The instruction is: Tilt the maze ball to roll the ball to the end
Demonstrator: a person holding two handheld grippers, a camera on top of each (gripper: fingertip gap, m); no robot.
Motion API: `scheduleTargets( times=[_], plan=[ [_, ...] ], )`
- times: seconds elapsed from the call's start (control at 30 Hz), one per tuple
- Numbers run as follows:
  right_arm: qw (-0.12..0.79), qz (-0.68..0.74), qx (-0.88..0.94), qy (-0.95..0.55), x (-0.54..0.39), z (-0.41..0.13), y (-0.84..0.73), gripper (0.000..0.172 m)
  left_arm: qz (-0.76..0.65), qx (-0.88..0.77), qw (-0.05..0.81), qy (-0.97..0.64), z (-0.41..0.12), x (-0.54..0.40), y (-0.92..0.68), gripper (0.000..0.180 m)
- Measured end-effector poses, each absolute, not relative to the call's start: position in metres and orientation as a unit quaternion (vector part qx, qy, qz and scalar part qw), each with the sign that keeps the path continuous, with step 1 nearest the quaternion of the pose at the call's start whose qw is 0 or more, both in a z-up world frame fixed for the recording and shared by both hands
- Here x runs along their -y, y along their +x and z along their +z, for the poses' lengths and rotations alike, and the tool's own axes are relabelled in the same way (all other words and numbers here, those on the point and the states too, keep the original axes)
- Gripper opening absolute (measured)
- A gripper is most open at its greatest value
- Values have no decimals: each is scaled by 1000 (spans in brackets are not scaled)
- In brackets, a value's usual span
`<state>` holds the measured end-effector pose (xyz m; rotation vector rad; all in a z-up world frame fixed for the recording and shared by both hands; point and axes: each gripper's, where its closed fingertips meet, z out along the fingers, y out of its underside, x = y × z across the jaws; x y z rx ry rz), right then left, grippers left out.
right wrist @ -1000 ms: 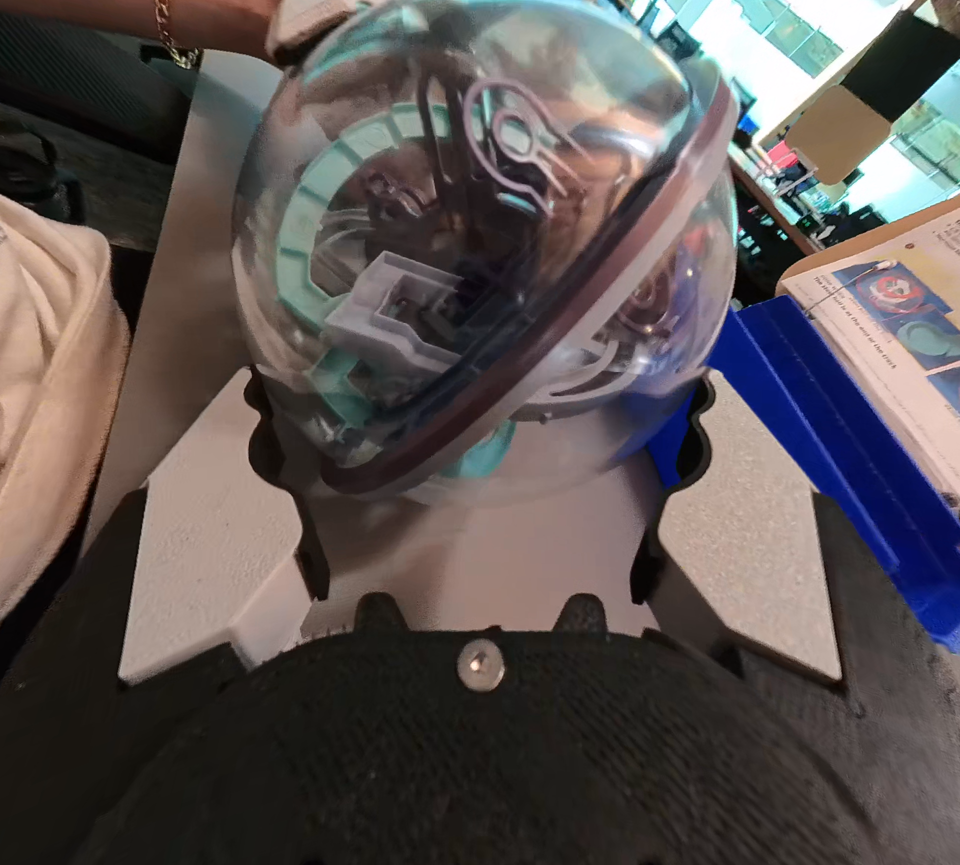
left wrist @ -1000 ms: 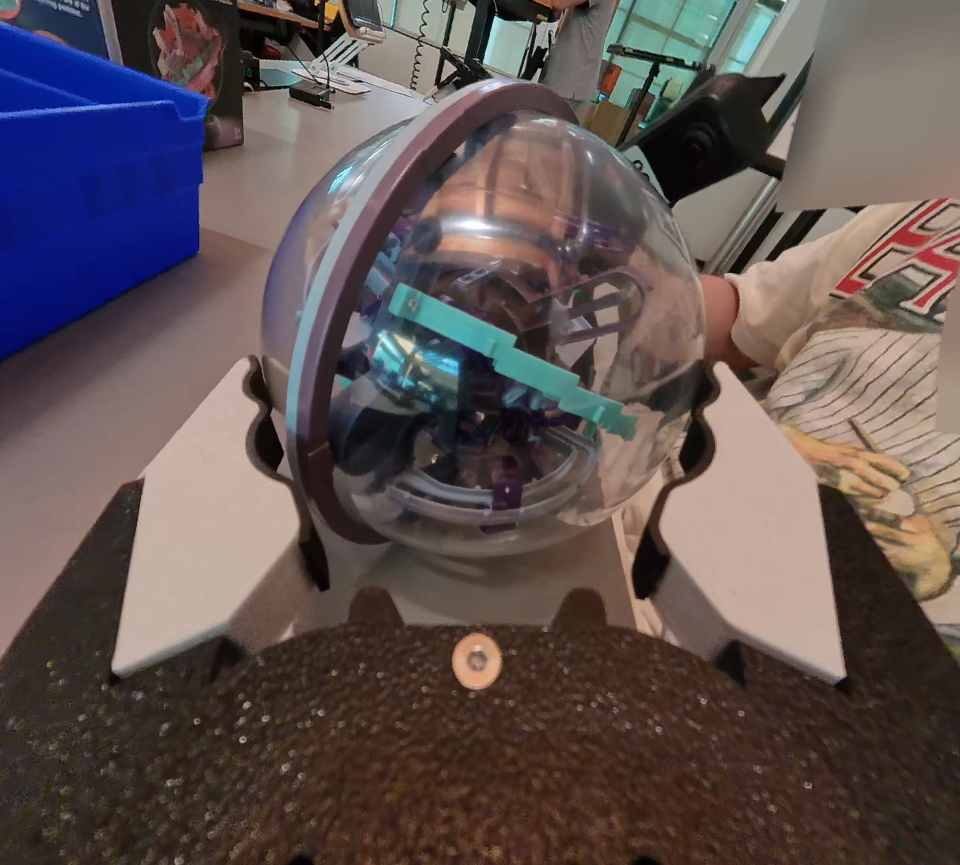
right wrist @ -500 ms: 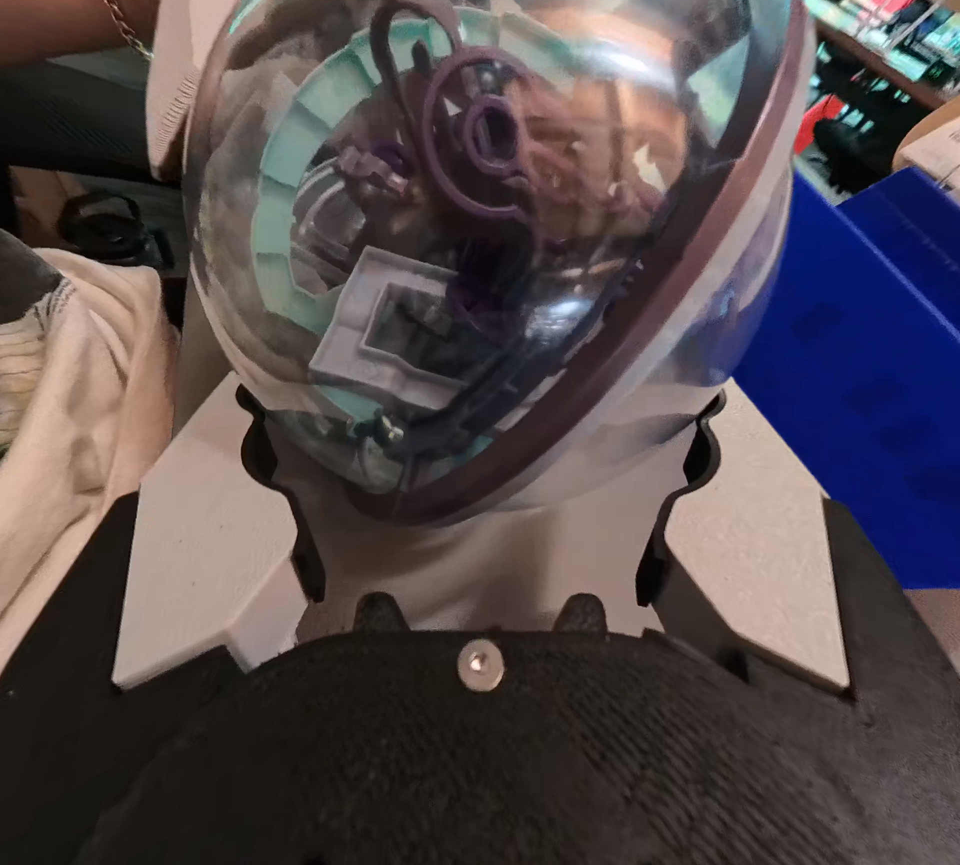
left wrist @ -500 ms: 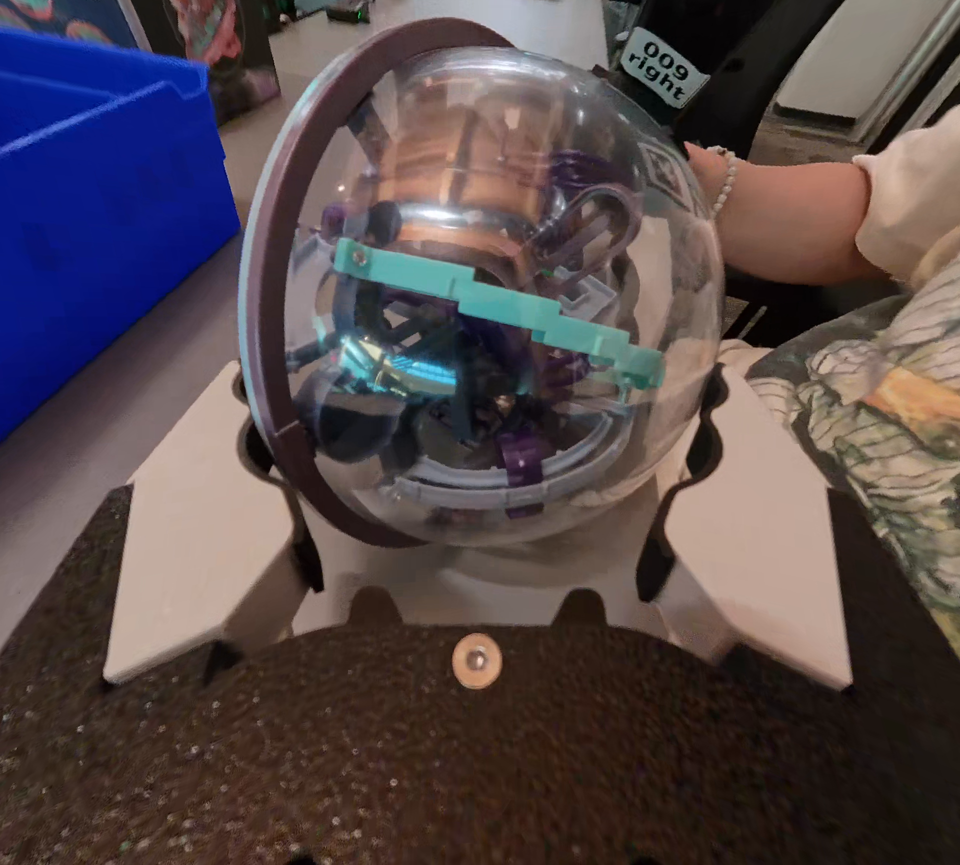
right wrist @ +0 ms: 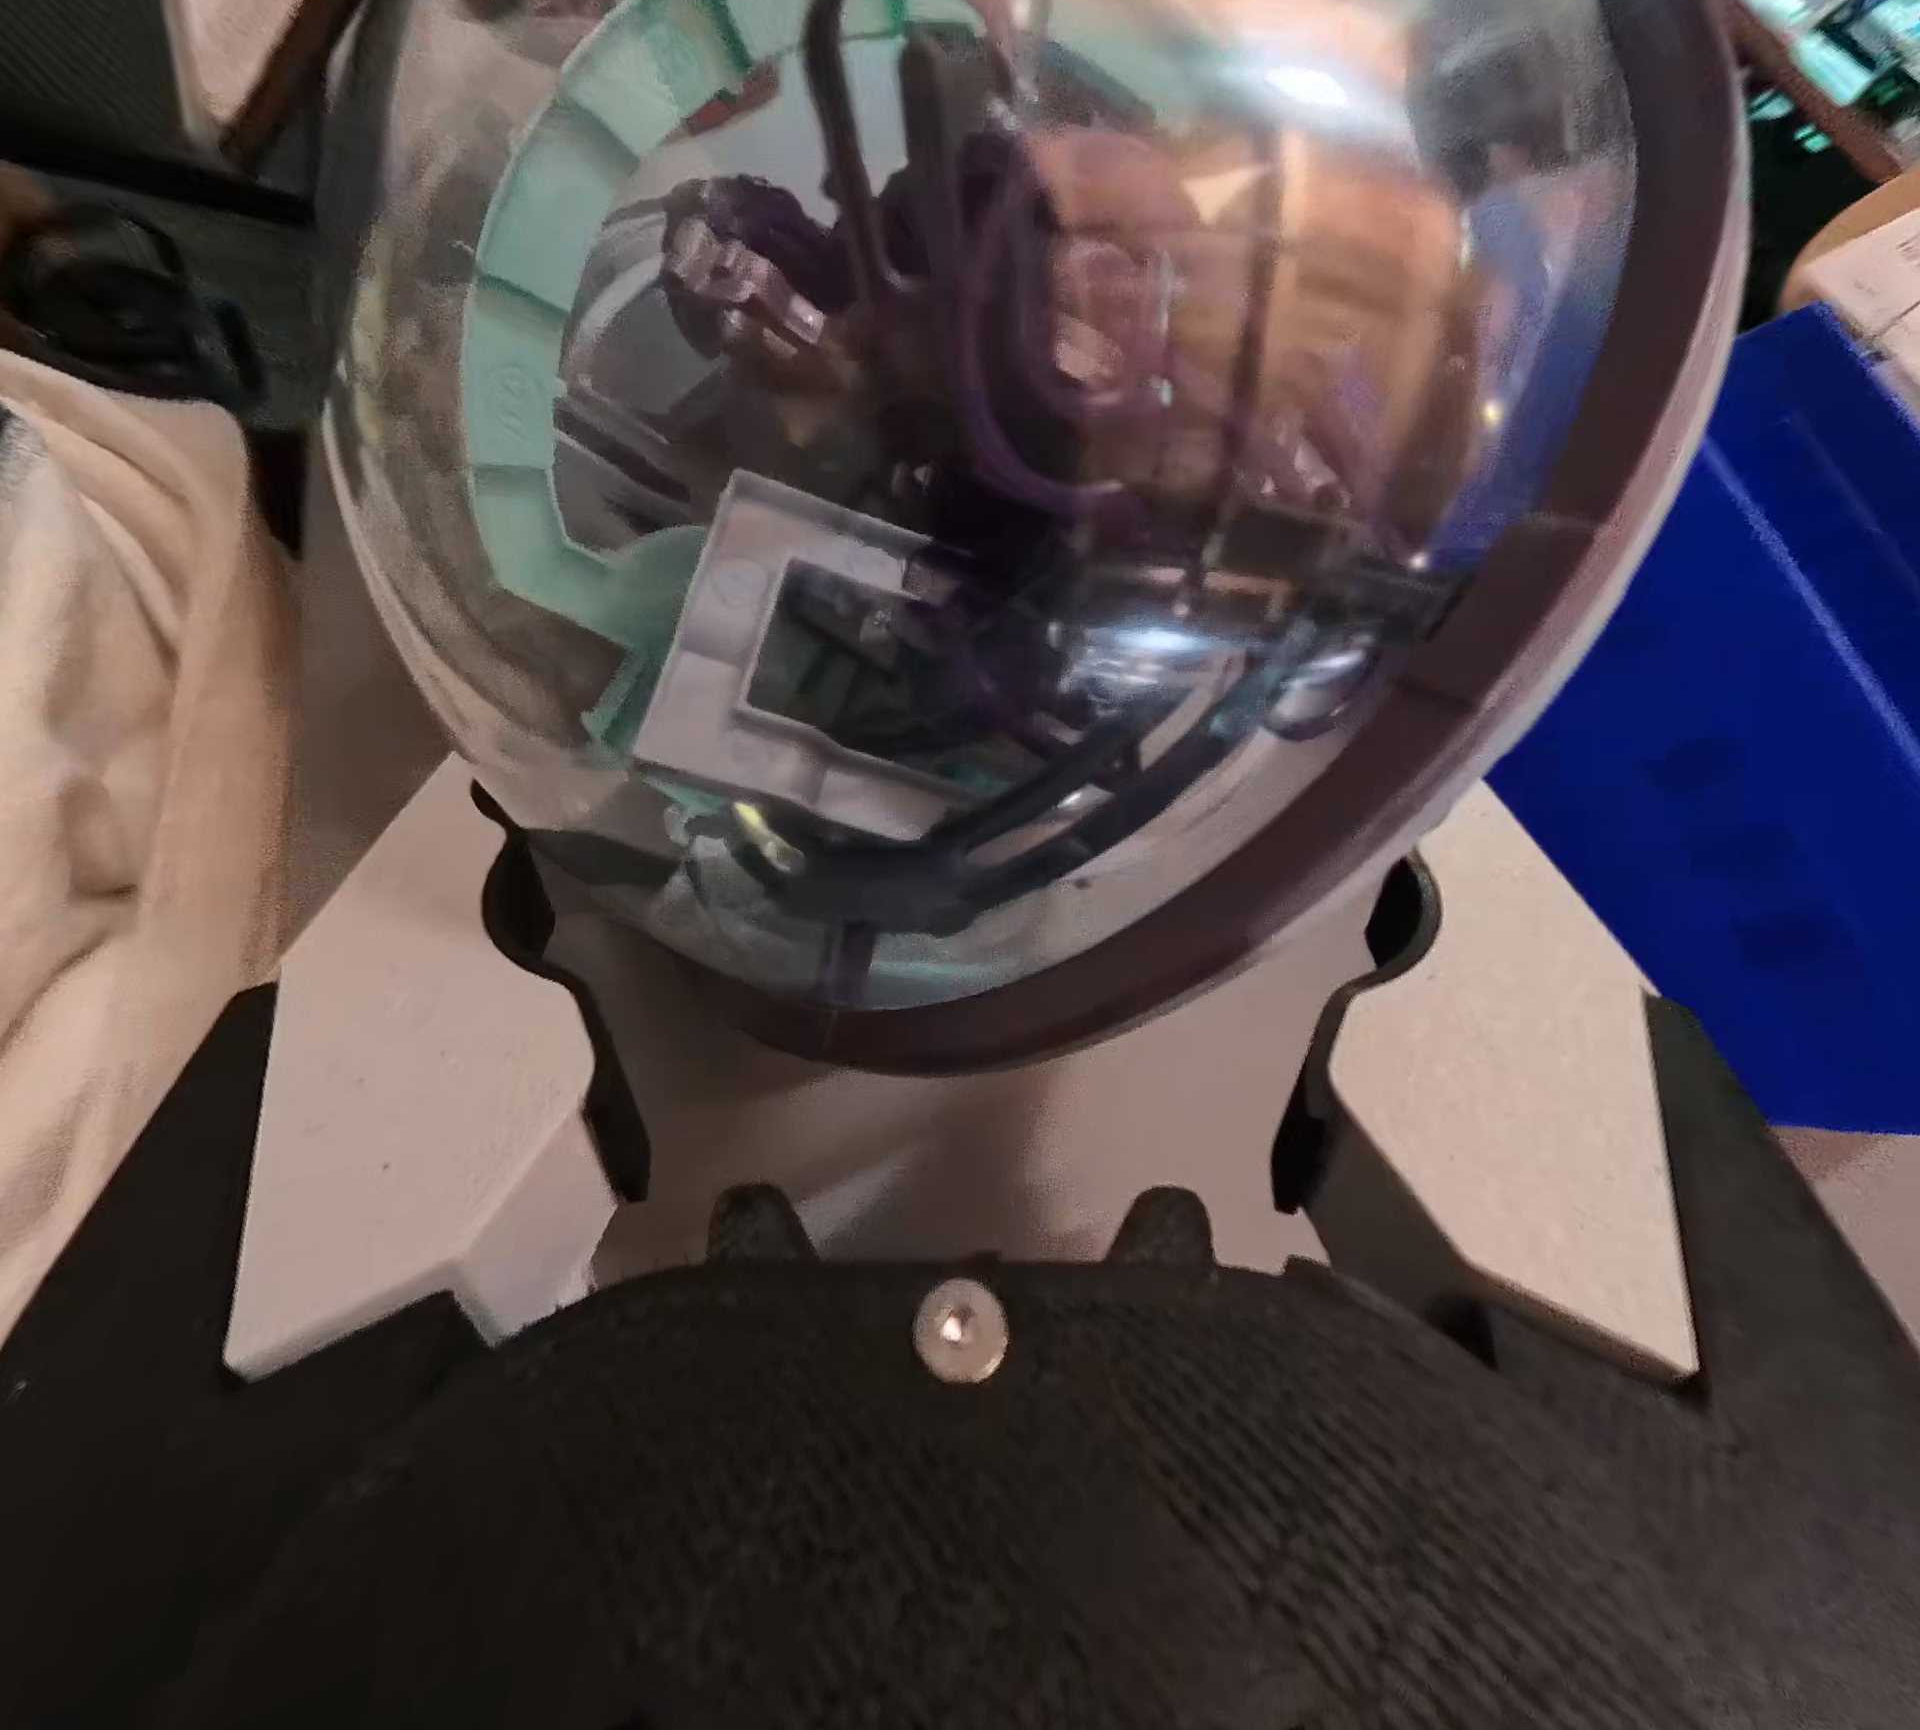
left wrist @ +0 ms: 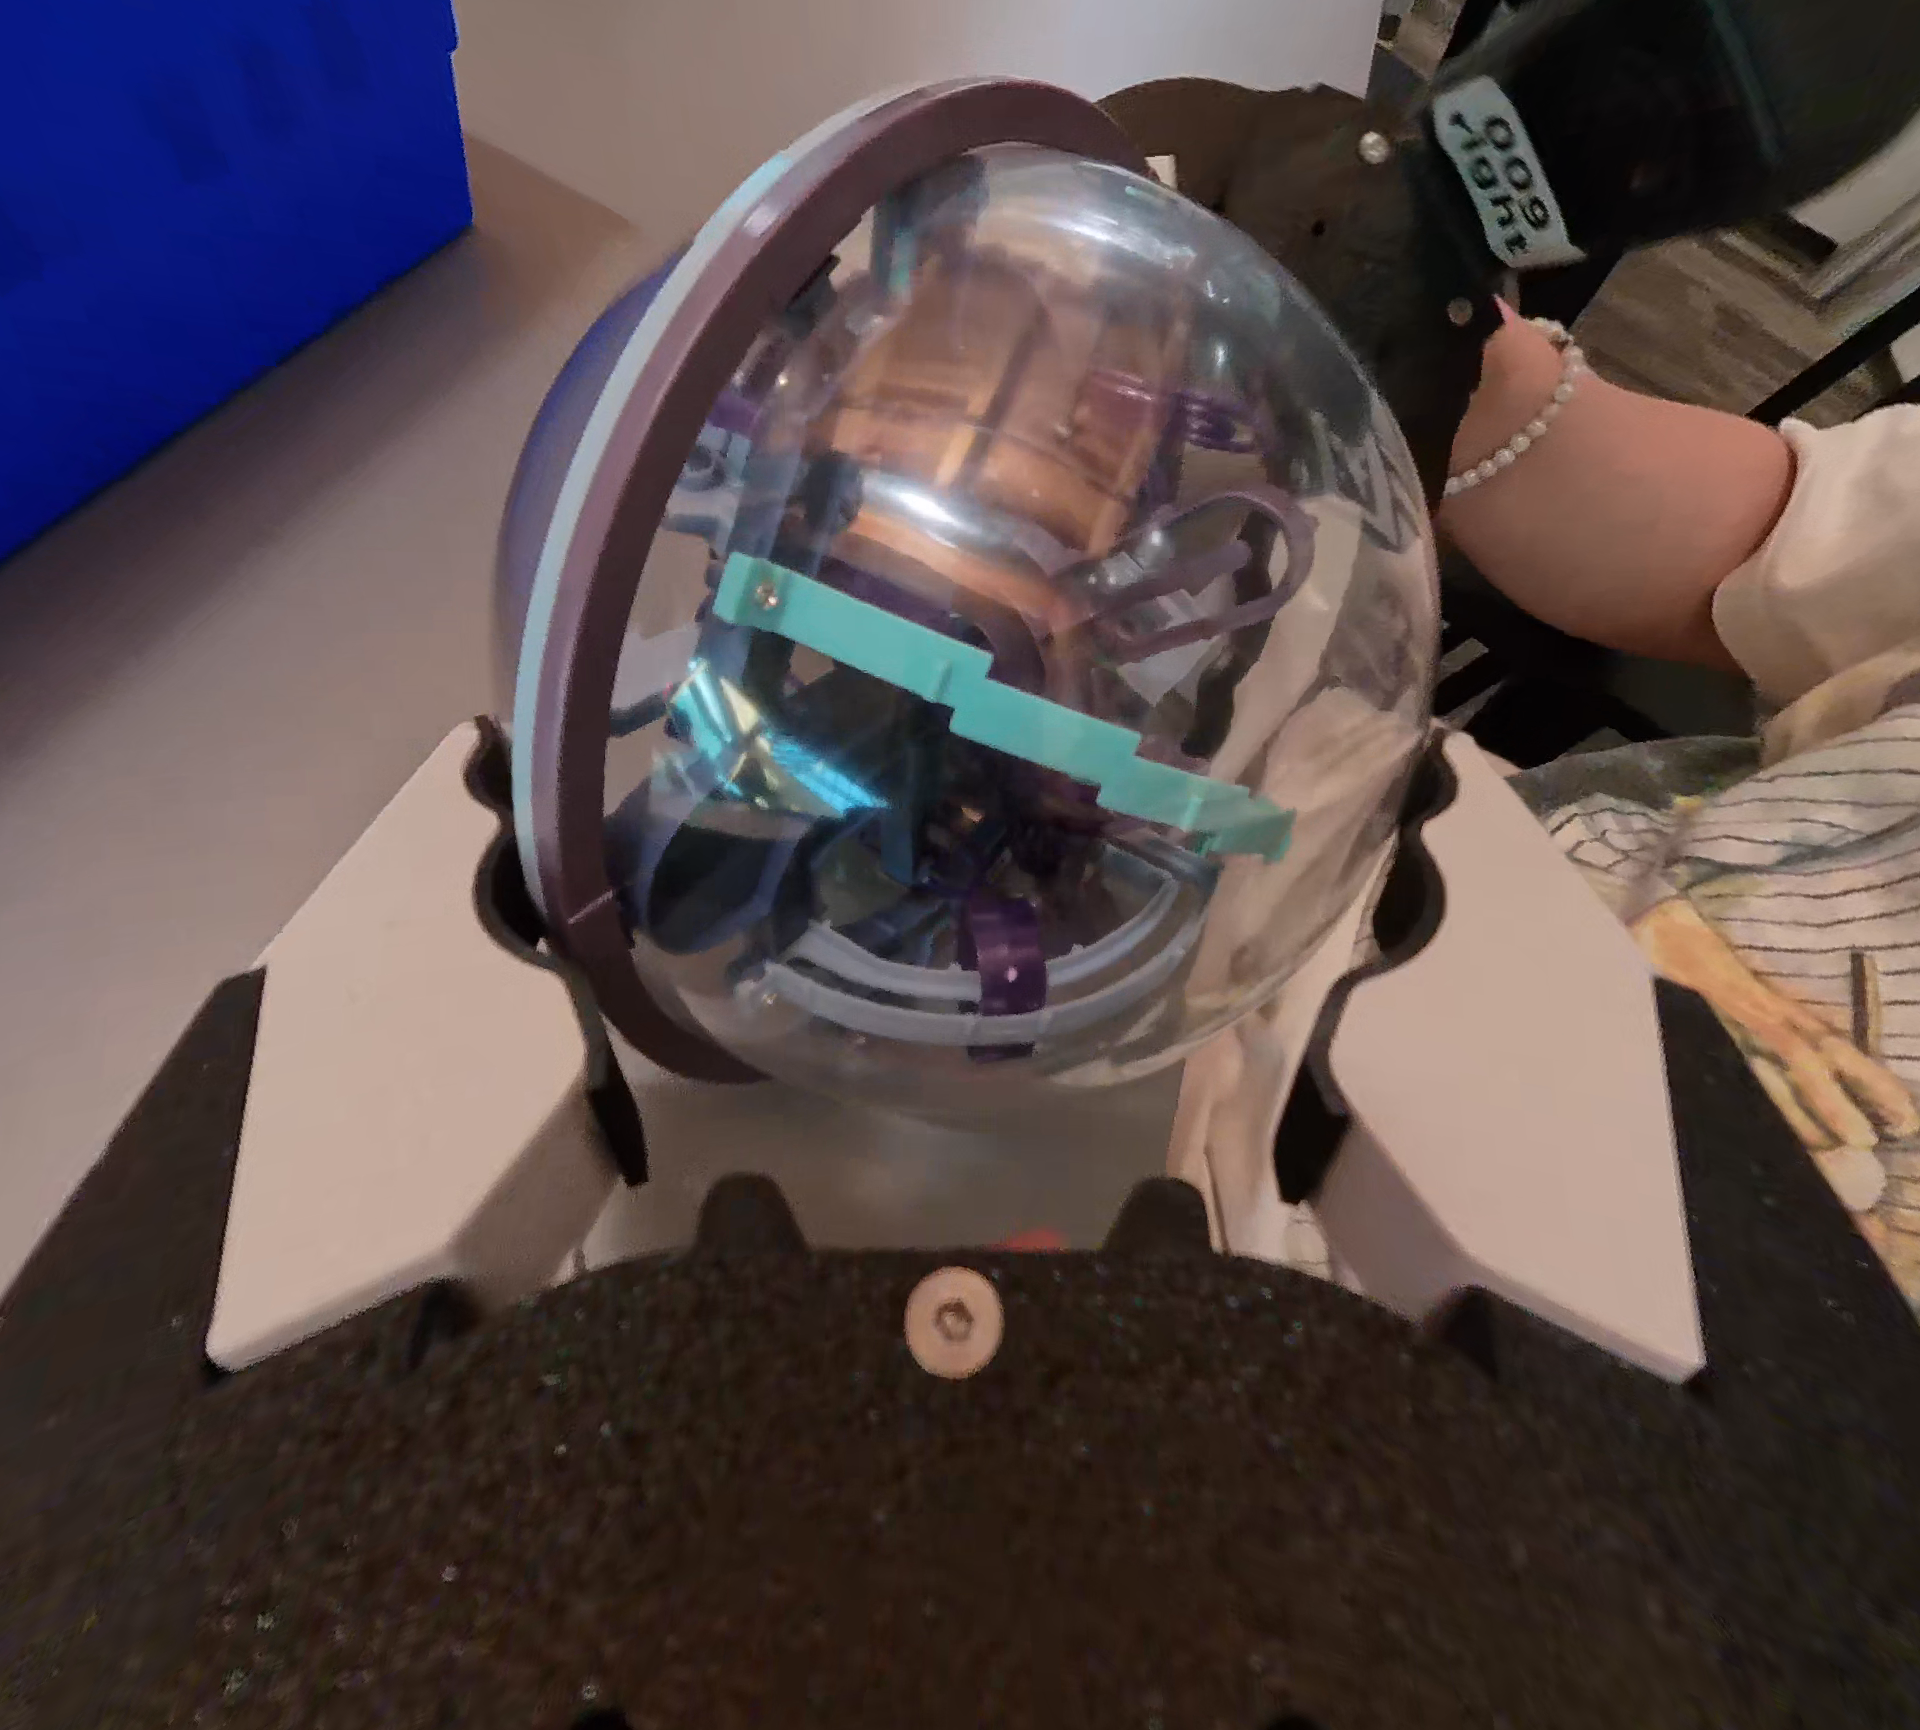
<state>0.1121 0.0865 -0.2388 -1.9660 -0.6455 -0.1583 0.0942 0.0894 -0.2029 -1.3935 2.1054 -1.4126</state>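
Note:
The maze ball (left wrist: pixel 1039 600) is a clear sphere with a dark purple ring (left wrist: pixel 644 475) and teal, purple and grey tracks inside. In the left wrist view it sits between my left gripper's (left wrist: pixel 961 807) two white fingers, and both black pads (left wrist: pixel 499 849) touch its sides. In the right wrist view the maze ball (right wrist: pixel 1039 392) fills the frame and rests against my right gripper's (right wrist: pixel 961 870) fingertips (right wrist: pixel 1397 911). The right gripper's black body (left wrist: pixel 1558 122) shows behind the ball in the left wrist view. The small rolling ball cannot be made out.
A blue bin (left wrist: pixel 208 122) stands on the grey table (left wrist: pixel 260 641) to the left, and shows at the right in the right wrist view (right wrist: pixel 1766 745). A person's forearm with a bead bracelet (left wrist: pixel 1590 517) and a light shirt (right wrist: pixel 104 641) are close by.
Both grippers have tipped the maze ball forward and down toward the table. The purple ring has swung round. Both grasps have stayed on the ball throughout.

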Motion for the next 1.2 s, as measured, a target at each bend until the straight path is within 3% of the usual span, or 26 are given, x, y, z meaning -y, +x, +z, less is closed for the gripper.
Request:
scheduleTargets(
  times=[0.03, 0.5, 1.2],
  plan=[
    [505, -85, 274, -814, -87, -238, 114, 158, -487, -717, 119, -484, -203, -91, 95, 158],
    [484, -194, 338, -783, -93, -227, 111, 158, -566, -621, 11, -542, -189, -97, 96, 157],
    [485, -384, 443, -649, -101, -207, 115, 157, -533, -725, 147, -410, -192, -98, 87, 158]
  ],
)
